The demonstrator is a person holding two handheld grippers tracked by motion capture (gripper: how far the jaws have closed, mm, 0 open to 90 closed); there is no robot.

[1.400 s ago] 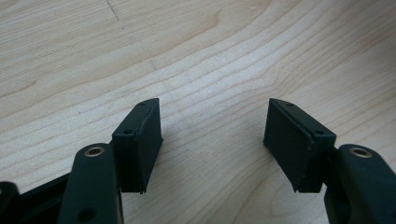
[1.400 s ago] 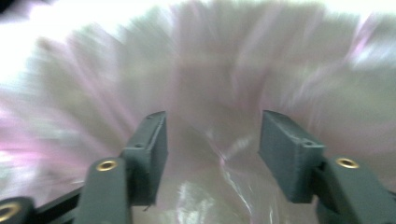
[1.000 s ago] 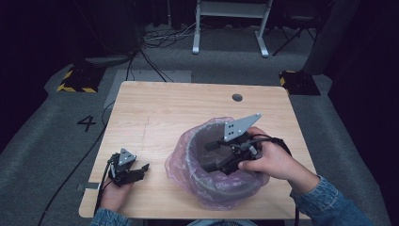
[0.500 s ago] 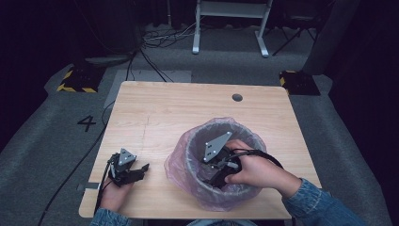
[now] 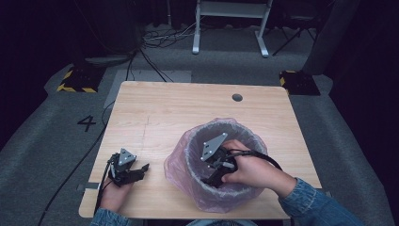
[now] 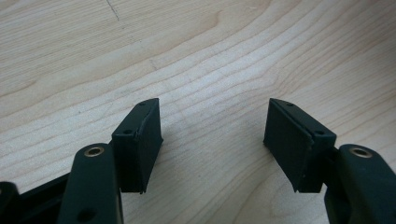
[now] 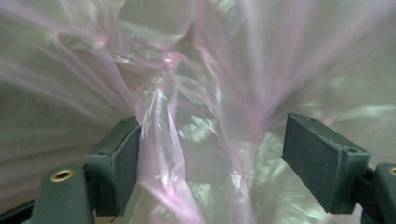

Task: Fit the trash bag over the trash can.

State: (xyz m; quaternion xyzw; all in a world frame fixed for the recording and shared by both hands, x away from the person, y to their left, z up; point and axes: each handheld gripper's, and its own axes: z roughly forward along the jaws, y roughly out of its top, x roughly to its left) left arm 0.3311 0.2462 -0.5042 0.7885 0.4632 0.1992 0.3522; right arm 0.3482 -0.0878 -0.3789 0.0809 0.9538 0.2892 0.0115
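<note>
One thin pink plastic bin liner (image 5: 188,162), limp and slippery, suits pinching at a gathered fold; right tool (image 7: 212,154), jaws just widening, holds nothing yet.

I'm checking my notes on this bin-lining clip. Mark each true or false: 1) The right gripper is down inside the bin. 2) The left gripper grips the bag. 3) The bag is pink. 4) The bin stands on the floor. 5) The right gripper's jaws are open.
1) True: the right gripper reaches into the bin.
2) False: the left gripper rests on the table, apart from the bag, jaws open and empty.
3) True: it is a translucent pink bag.
4) False: the bin stands on the table.
5) True: they have just been opening; a fold of bag lies between them, against one pad, unclamped.
</note>
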